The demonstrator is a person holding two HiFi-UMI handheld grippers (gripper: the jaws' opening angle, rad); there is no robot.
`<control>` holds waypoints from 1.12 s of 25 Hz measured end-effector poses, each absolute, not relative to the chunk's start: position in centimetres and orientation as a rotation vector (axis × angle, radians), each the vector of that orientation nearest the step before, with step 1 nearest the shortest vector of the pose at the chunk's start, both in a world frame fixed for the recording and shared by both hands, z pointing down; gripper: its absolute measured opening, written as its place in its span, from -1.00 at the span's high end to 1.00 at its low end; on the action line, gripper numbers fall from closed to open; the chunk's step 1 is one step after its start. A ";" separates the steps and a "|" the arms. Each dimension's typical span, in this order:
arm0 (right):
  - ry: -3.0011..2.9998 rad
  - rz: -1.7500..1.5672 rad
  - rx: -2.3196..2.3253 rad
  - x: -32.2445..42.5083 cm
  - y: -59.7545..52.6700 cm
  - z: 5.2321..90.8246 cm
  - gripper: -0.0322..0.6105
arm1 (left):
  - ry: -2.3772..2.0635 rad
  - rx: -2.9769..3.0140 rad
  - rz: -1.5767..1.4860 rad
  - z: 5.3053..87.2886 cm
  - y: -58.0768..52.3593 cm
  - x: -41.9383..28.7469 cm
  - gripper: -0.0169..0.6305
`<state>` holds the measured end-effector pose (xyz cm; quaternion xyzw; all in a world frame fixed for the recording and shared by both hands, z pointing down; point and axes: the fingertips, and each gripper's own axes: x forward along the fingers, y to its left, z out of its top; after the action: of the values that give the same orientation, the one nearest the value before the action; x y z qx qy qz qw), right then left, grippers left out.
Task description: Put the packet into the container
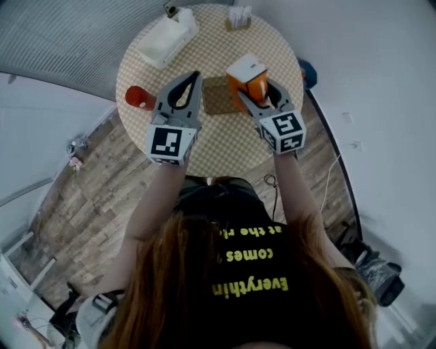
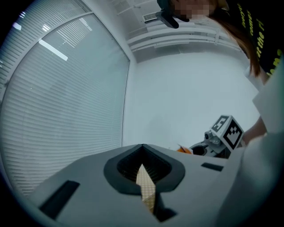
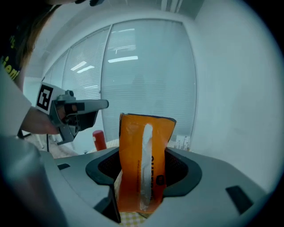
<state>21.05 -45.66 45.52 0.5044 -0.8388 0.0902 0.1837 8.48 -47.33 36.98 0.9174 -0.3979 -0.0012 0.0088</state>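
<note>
Round and covered in a yellow checked cloth, the tabletop (image 1: 225, 146) stands on a wood floor, with white walls to the right and window blinds on the far left. Its near part is bare, so there is open room there. A white container (image 1: 163, 39) sits by the far left edge. A red bottle (image 1: 138, 97) stands right at the left edge. A small holder (image 1: 238, 17) with white things in it sits at the far edge. A brown mat (image 1: 216, 95) lies flat in the middle. The right gripper (image 1: 253, 88) has its fingers clamped on the orange packet (image 1: 246, 76). The packet is held upright over the tabletop, just right of the mat and well apart from the container. The left gripper (image 1: 196, 76) has its fingers together with nothing in them, and its tip is between the container and the packet. Dark print runs down the packet, but it is too small to read. Each gripper has a cube with black and white squares. The person's black shirt (image 1: 252, 272) has yellow words, and one of them reads "comes".
</note>
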 end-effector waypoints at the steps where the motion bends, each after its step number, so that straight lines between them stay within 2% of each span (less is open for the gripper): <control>1: -2.359 0.270 1.360 20.8 -46.1 46.5 0.05 | -1.247 2.859 -0.003 37.2 -47.5 8.2 0.95; 13: -2.124 0.388 1.031 21.3 -48.4 53.8 0.05 | -1.294 2.820 0.006 37.9 -47.7 6.9 0.95; 22: -1.989 -0.125 0.375 17.7 -47.0 55.9 0.05 | -1.323 2.806 0.009 38.1 -48.4 6.2 0.95; 28: -1.902 -0.146 0.182 17.7 -45.7 58.3 0.05 | -1.333 2.801 0.011 38.2 -48.5 6.1 0.95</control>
<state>17.65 -45.74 58.29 0.0775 -0.8121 -0.0625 0.5749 6.12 -48.49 38.17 0.9029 -0.4295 0.0034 0.0197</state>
